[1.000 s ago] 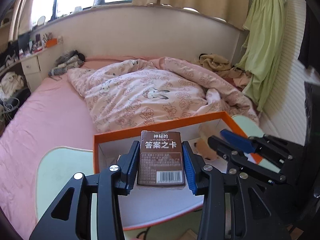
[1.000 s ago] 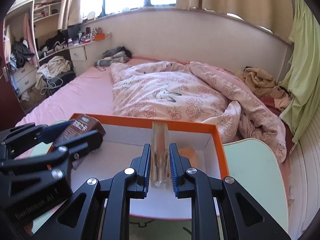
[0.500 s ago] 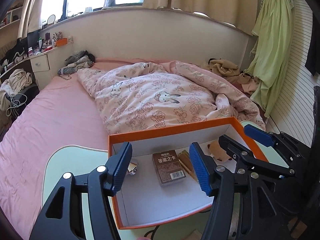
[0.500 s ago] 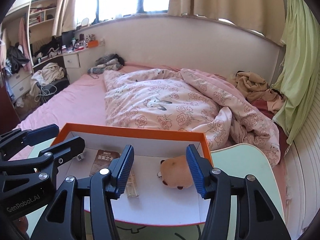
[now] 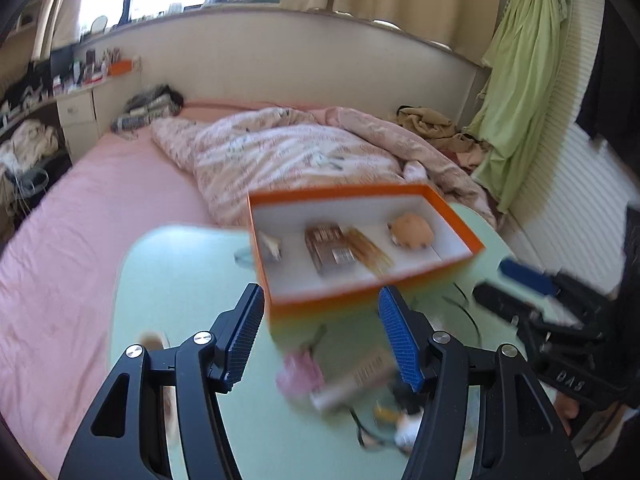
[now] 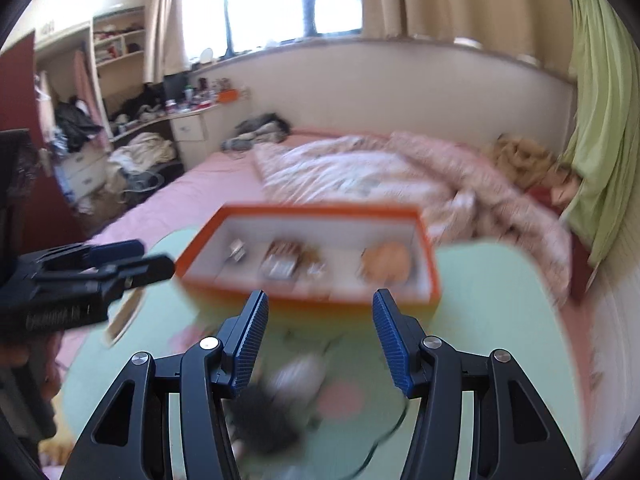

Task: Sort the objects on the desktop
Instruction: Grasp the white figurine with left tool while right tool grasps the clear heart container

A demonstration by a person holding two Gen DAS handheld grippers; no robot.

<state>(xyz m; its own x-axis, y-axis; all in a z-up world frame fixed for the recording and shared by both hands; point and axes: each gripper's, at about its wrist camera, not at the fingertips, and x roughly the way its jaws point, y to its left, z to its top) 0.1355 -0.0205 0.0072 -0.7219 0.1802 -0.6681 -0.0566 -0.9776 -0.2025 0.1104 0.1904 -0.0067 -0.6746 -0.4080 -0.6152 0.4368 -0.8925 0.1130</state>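
With both tools now drawn back over the near part of the pale green table [image 5: 172, 280], this looks like the gap between one drop-off and the next pick.

Left gripper [image 5: 321, 336]: released, jaws parted with only table and blurred clutter showing between them; its jaws have just been opening, and the brown card box it carried a second ago now lies in the tray.

Right gripper [image 6: 318, 334]: also released and holding nothing; its jaws have just been opening too, and the clear amber stick is out of them.

Orange box [image 5: 456, 216]: sits at the far side of the table, toward the bed [image 5: 80, 216], open top up, long axis running across both views.

Card box [image 5: 328, 246]: flat on the white floor of the orange box, mid-tray, long axis running from near wall to far wall, barcode end toward the grippers.

Amber stick [image 5: 366, 246]: just beside the card box on its right, lying flat, slanted a little off the card box's line.

Plush toy [image 5: 412, 230]: at the right end of the tray, apart from the stick.

Small metal piece [image 5: 272, 246]: left end of the tray; too blurred to name.

Why laid so: I judge the items were set side by side to keep the tray orderly.

Still unsorted: a pink blob [image 5: 298, 374], a pale tube-like thing [image 5: 352, 380] and a dark fuzzy thing [image 6: 264, 412] lie near the grippers, too blurred to name.
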